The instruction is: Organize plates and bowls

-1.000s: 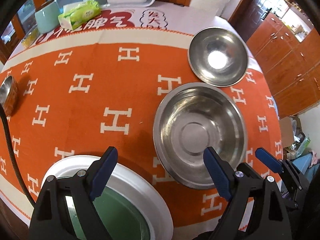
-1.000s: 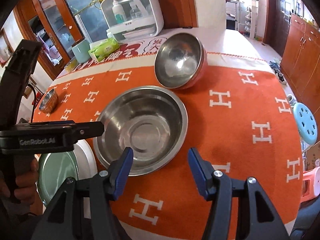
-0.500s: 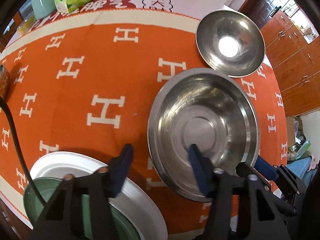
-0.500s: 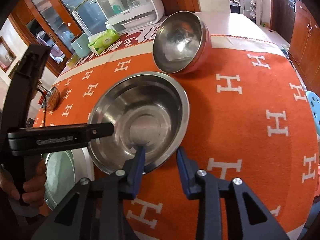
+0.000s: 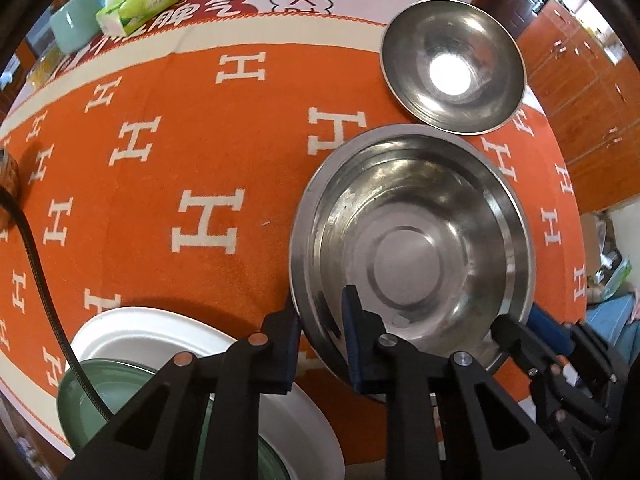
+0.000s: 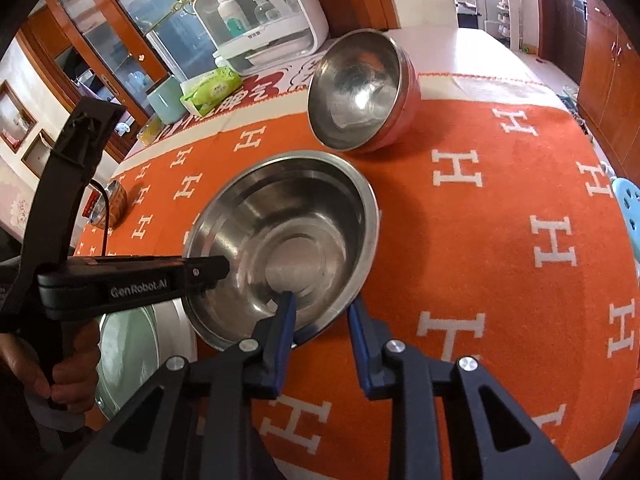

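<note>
- Our left gripper (image 5: 320,338) is clamped on the near-left rim of the large steel basin (image 5: 412,240), one finger inside the wall and one outside; its jaws have just been closing onto that rim.
- Our right gripper (image 6: 322,330) straddles the basin's near rim from the other side, with one finger inside and one outside. Its jaws have just been closing too, but in the right wrist view a gap shows at the outer finger, so we judge it is not yet pinching.
- The basin sits upright and empty on the orange H-patterned tablecloth (image 5: 168,168), not yet lifted as far as we can tell.
- Just beyond it stands a smaller steel bowl with a pink outside (image 6: 360,88), apart from the basin and not nested.
- Just to the basin's left, a green plate (image 5: 92,392) rests on a white plate (image 5: 132,332), so one stack is already made.
- We judge the task as early: the two steel vessels and a small bowl at the far left edge (image 6: 114,204) are left to gather.
- Hidden or unclear: the plate stack is cut off by the frame and covered by the left gripper's body, so we cannot count its pieces. The small far bowl is too distant to make out. The right gripper's outer contact is uncertain.
</note>
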Demonstrator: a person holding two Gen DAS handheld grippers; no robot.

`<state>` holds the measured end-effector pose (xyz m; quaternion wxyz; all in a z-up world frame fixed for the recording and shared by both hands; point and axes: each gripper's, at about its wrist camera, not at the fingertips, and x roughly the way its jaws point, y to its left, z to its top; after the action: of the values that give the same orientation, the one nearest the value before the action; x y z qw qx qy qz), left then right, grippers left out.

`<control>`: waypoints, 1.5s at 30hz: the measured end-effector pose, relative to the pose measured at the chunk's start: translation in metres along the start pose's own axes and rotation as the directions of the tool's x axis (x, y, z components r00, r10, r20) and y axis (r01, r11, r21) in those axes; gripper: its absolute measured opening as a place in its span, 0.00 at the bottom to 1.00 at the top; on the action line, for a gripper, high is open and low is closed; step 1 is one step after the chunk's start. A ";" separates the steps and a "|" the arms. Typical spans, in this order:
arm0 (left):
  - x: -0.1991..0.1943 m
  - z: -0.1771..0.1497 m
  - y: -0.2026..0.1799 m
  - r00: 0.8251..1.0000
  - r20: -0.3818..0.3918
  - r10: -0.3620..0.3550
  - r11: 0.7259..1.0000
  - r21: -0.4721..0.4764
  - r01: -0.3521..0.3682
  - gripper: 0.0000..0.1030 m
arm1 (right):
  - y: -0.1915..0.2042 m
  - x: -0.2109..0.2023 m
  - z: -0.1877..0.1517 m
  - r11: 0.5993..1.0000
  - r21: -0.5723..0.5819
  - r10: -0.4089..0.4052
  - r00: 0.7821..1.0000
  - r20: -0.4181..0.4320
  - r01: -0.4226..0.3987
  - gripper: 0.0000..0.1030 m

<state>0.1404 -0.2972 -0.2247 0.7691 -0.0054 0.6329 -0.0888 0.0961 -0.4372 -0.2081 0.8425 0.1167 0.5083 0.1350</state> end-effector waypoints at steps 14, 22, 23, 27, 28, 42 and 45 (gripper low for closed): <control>-0.043 -0.019 0.001 0.994 0.105 0.001 0.999 0.045 -0.006 0.17 | 0.021 -0.031 -0.008 0.997 -0.068 -0.022 0.996 0.089 0.028 0.25; -0.071 -0.034 0.009 0.985 0.172 0.005 0.999 0.051 -0.014 0.17 | 0.043 -0.049 -0.015 0.993 -0.113 -0.013 0.990 0.140 0.029 0.25; -0.074 -0.037 0.011 0.984 0.181 0.007 0.999 0.051 -0.017 0.17 | 0.046 -0.050 -0.016 0.992 -0.120 -0.010 0.989 0.144 0.027 0.25; -0.088 -0.047 0.022 0.978 0.209 0.013 0.999 0.037 -0.021 0.17 | 0.059 -0.053 -0.018 0.989 -0.146 0.005 0.988 0.152 0.017 0.25; -0.092 -0.051 0.025 0.976 0.217 0.015 0.999 0.031 -0.022 0.17 | 0.064 -0.054 -0.019 0.987 -0.158 0.011 0.987 0.159 0.014 0.25; -0.129 -0.091 0.087 0.956 0.278 0.090 0.993 -0.099 -0.064 0.17 | 0.130 -0.049 -0.026 0.961 -0.268 0.115 0.983 0.145 -0.073 0.25; -0.136 -0.100 0.106 0.954 0.280 0.103 0.989 -0.132 -0.068 0.17 | 0.148 -0.046 -0.029 0.952 -0.292 0.135 0.982 0.133 -0.091 0.25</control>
<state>0.0320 -0.1634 -0.1254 0.8539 -0.0371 0.5188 -0.0153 0.0337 -0.3133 -0.1342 0.8775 0.0332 0.4105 0.2457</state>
